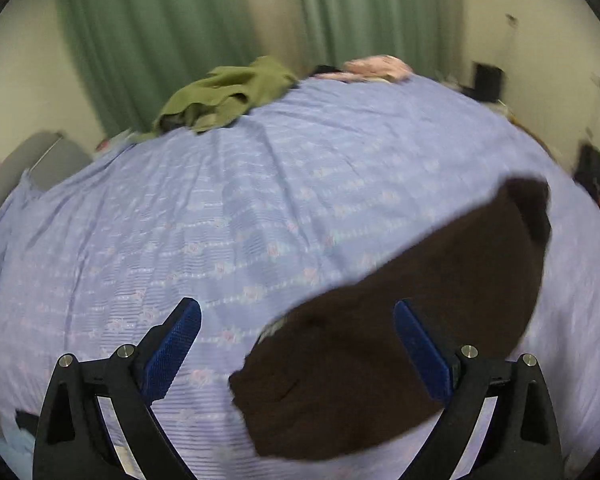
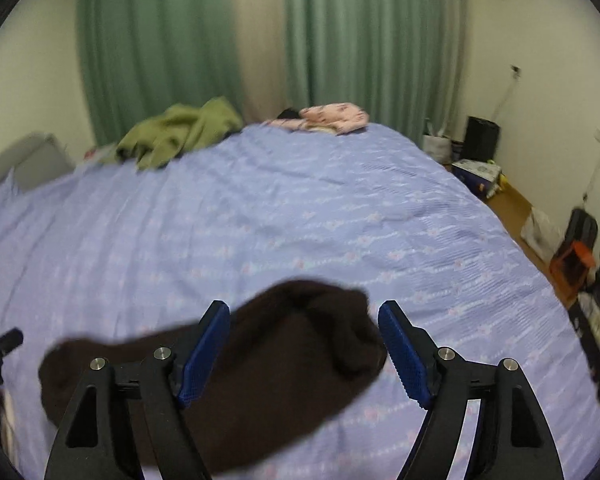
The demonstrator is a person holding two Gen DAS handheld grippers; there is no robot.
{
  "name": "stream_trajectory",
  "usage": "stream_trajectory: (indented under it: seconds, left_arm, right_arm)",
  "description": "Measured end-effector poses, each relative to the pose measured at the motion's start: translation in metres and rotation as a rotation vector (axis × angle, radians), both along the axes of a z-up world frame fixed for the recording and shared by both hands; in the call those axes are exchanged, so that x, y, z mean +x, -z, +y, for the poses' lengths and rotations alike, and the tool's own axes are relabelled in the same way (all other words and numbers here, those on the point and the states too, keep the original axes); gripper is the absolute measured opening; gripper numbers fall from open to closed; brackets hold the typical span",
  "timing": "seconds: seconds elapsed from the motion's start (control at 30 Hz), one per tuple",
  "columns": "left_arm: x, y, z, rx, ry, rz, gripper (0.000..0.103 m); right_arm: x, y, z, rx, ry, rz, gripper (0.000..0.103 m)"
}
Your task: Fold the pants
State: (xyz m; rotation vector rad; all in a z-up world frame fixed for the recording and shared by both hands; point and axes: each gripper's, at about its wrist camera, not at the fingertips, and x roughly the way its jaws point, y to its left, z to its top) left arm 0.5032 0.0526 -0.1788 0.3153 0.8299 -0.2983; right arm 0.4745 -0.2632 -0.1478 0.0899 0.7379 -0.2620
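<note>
Blue fingers (image 1: 180, 344) of our left gripper (image 1: 298, 354) are standing wide apart over the bed (image 1: 260, 200), gripping nothing. We are seeing the dark brown pants (image 1: 400, 332) lying folded on the lilac sheet just beneath them. Our right gripper (image 2: 304, 350) is also spreading its fingers (image 2: 204, 348) wide, nothing between them pressing, with the pants under it. Farther off, a green garment (image 2: 180, 128) and a pink one (image 2: 332, 114) are resting near the curtains (image 2: 360, 40).

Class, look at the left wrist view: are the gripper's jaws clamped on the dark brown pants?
No: the left gripper has its jaws spread wide, and the dark brown pants lie loose on the blue bedspread.
</note>
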Motion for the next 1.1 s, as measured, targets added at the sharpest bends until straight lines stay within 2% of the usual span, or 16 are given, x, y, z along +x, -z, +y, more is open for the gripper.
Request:
stream_trajectory:
  seconds: [0.07,0.13,0.27,0.33,0.4,0.5,0.63,0.73,0.77,0.8,0.97,1.03,1.1]
  left_arm:
    - [-0.002,0.013,0.018,-0.046,0.013,0.064,0.098]
    - [0.003,0.029,0.047,-0.123,-0.024,0.142,0.097]
    - [0.022,0.059,0.085,-0.224,-0.136,0.245,0.084]
    - [0.032,0.074,0.100,-0.320,-0.200,0.294,0.080]
    - [0.039,0.088,0.108,-0.409,-0.227,0.333,0.072]
    - [0.054,0.111,0.106,-0.466,-0.264,0.378,0.069]
    - [0.064,0.139,0.095,-0.488,-0.296,0.461,0.068]
    - [0.059,0.141,0.088,-0.474,-0.335,0.458,0.050]
    - [0.055,0.136,0.088,-0.482,-0.345,0.448,0.038]
    - [0.050,0.129,0.089,-0.498,-0.357,0.439,0.033]
    - [0.011,0.090,0.099,-0.494,-0.416,0.330,0.030]
    - [0.010,0.099,0.105,-0.464,-0.457,0.342,0.030]
    - [0.021,0.115,0.099,-0.391,-0.457,0.378,0.032]
  right_arm:
    - [-0.004,0.005,0.021,-0.046,-0.036,0.008,0.078]
    - [-0.003,0.016,0.048,-0.058,-0.075,0.031,0.078]
    - [0.008,0.039,0.086,0.030,-0.152,0.080,0.078]
    - [0.017,0.052,0.105,0.059,-0.187,0.113,0.078]
    - [0.022,0.061,0.116,0.081,-0.208,0.134,0.078]
    - [0.025,0.070,0.123,0.089,-0.222,0.151,0.078]
    - [0.031,0.078,0.123,0.073,-0.219,0.174,0.078]
    - [0.029,0.082,0.121,0.080,-0.224,0.184,0.077]
    - [0.027,0.083,0.118,0.082,-0.221,0.187,0.077]
    - [0.027,0.082,0.116,0.083,-0.217,0.191,0.077]
    - [0.016,0.075,0.100,0.143,-0.171,0.170,0.077]
    - [0.014,0.070,0.102,0.132,-0.154,0.156,0.077]
    - [0.014,0.067,0.110,0.094,-0.172,0.146,0.077]
